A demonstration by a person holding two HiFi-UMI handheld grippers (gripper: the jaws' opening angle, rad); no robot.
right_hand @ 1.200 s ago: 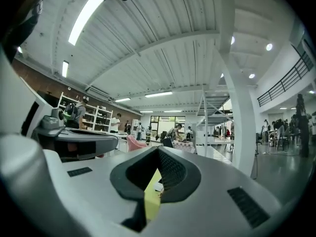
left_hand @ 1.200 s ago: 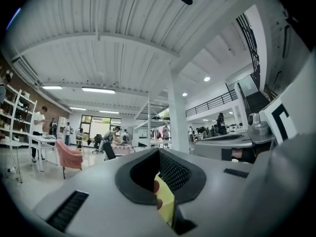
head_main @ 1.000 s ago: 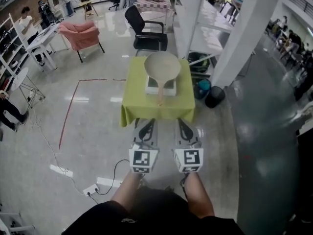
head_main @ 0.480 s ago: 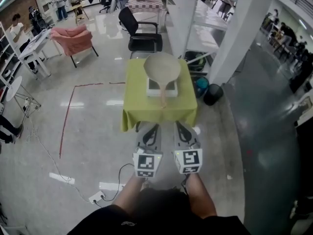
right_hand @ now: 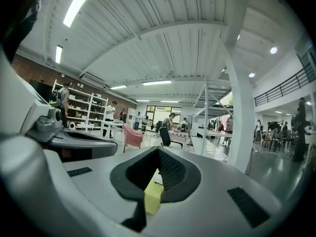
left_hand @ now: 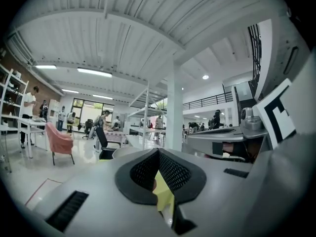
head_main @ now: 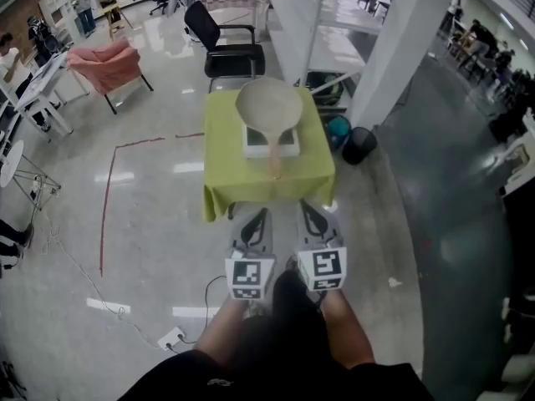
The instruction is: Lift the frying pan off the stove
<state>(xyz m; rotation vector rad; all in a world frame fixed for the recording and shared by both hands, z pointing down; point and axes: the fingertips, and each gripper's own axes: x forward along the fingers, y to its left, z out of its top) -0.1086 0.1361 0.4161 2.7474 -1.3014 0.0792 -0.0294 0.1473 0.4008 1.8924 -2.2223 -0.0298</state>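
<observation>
A beige frying pan rests on a white stove, its wooden handle pointing toward me. Both stand on a small table with a yellow-green cloth. My left gripper and right gripper hang side by side short of the table's near edge, apart from the pan. Both are shut with nothing between the jaws. In the left gripper view the shut left gripper shows a sliver of the green cloth below its pads. The right gripper shows the cloth too.
A black chair stands behind the table and a pink chair at far left. A white pillar, a black bin and a teal object are to the right. A power strip with cable lies on the floor.
The view and both grippers have moved forward toward the table. The pan and stove have not moved. Both jaws stay shut.
</observation>
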